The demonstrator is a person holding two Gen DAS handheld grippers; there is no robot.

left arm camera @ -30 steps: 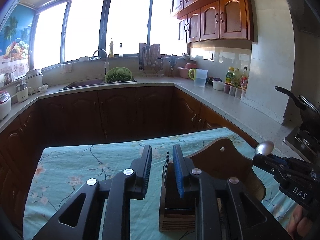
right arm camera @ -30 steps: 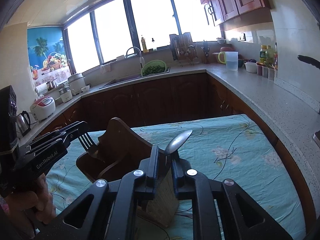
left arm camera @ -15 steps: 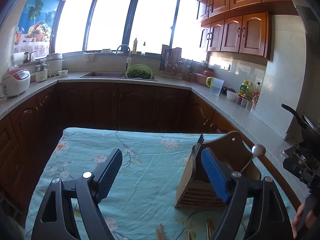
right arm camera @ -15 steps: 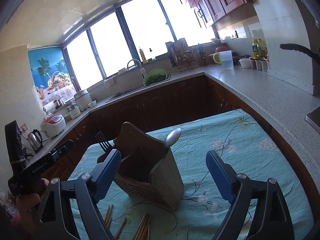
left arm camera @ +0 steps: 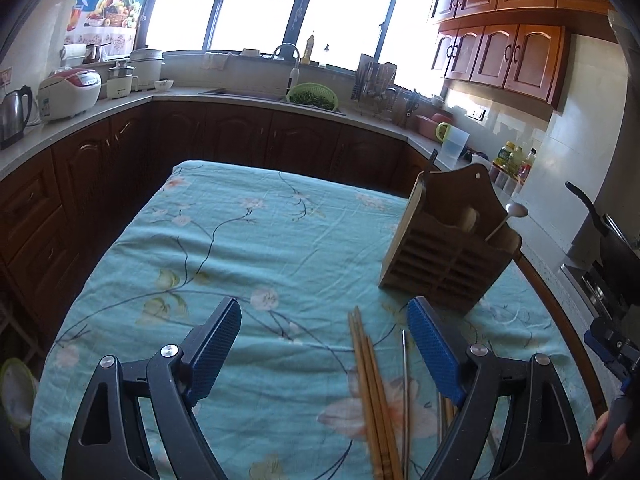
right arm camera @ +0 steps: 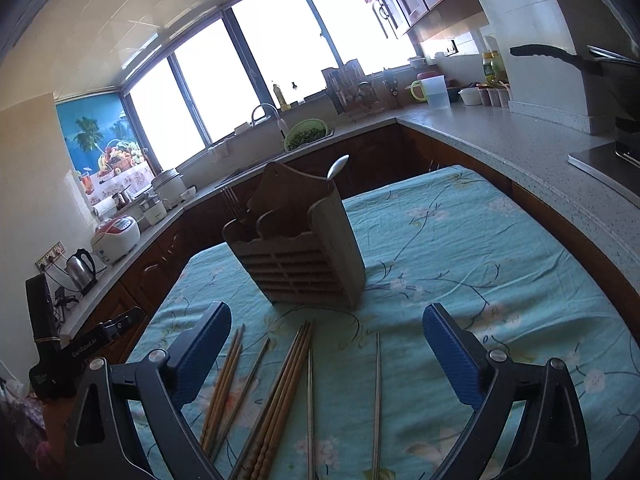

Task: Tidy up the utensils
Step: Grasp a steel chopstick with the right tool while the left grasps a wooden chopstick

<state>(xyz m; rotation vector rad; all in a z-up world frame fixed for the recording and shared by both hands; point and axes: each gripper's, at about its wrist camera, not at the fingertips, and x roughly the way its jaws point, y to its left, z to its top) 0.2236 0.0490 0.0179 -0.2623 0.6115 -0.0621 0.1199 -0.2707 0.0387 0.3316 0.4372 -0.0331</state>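
Note:
A wooden utensil holder (left arm camera: 448, 248) (right arm camera: 304, 256) stands upright on the flowered teal cloth (left arm camera: 240, 248). A fork (right arm camera: 232, 200) rises from its left compartment and a spoon (right arm camera: 338, 166) from its right one. Several wooden chopsticks (right arm camera: 280, 392) (left arm camera: 372, 392) and metal chopsticks (right arm camera: 376, 392) lie loose on the cloth in front of the holder. My left gripper (left arm camera: 324, 312) hangs over the cloth left of the holder, its jaws opening and gripping nothing. Centred before the holder, my right gripper (right arm camera: 328, 316) is also opening, with chopsticks lying on the cloth beneath it.
Dark wooden cabinets and a pale counter (right arm camera: 520, 136) wrap around the table. A kettle (right arm camera: 82, 270) and rice cooker (left arm camera: 70, 92) sit at the left, a sink with a green colander (left arm camera: 312, 96) at the back. A pan handle (right arm camera: 540, 52) juts in at the right.
Both grippers, a second ago shut on the fork and the spoon at the holder, opened and pulled back. The fork and spoon stayed in the holder; loose chopsticks came into view.

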